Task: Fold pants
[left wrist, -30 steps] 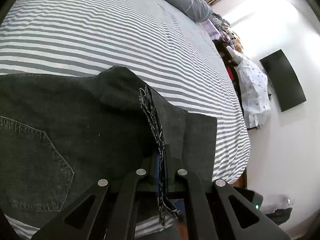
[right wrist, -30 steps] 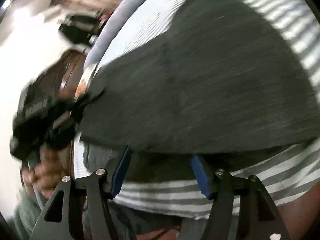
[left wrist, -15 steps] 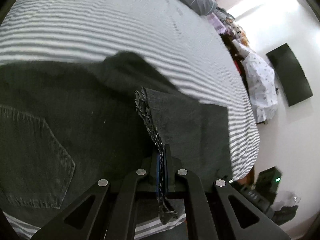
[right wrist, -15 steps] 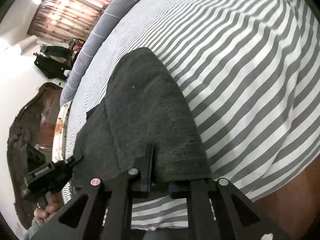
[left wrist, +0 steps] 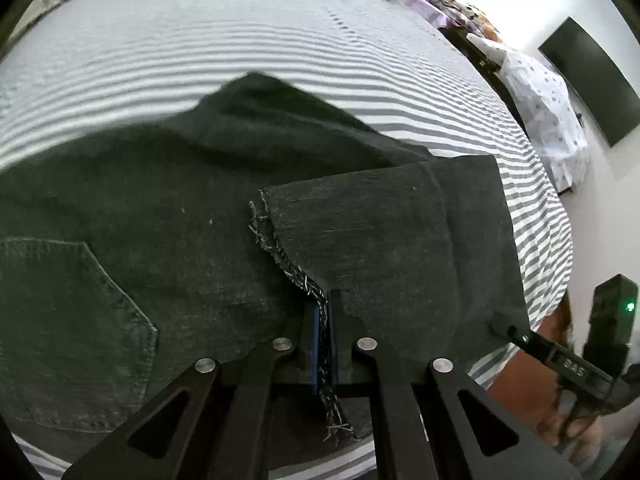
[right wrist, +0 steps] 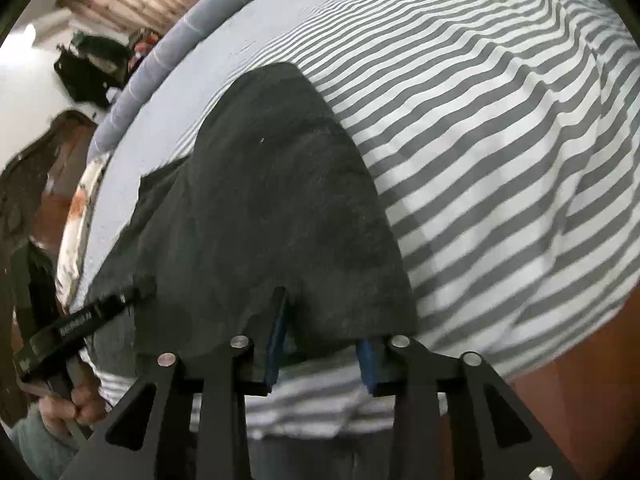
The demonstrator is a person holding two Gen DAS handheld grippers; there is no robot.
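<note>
Dark grey denim pants (left wrist: 168,208) lie on a striped bed, a back pocket (left wrist: 72,304) at the left. A folded-over leg panel (left wrist: 384,240) lies on top at the right, its frayed hem (left wrist: 280,256) running down into my left gripper (left wrist: 325,320), which is shut on that hem. In the right wrist view the pants (right wrist: 272,200) lie near the bed's front edge. My right gripper (right wrist: 320,332) is open; its left finger (right wrist: 276,336) lies on the cloth and the right finger's pad (right wrist: 368,364) sits below the cloth's edge.
The grey-and-white striped sheet (left wrist: 240,40) covers the bed, with a grey bolster (right wrist: 188,28) at the head. The right gripper's finger (left wrist: 548,352) shows at the bed's front right edge. A black wall screen (left wrist: 592,84) and piled clothes (left wrist: 540,104) are beyond the bed.
My right gripper has gone from open to shut on the cloth and has opened again, letting it go. The left gripper stayed shut and laid the hem flatter on the pants.
</note>
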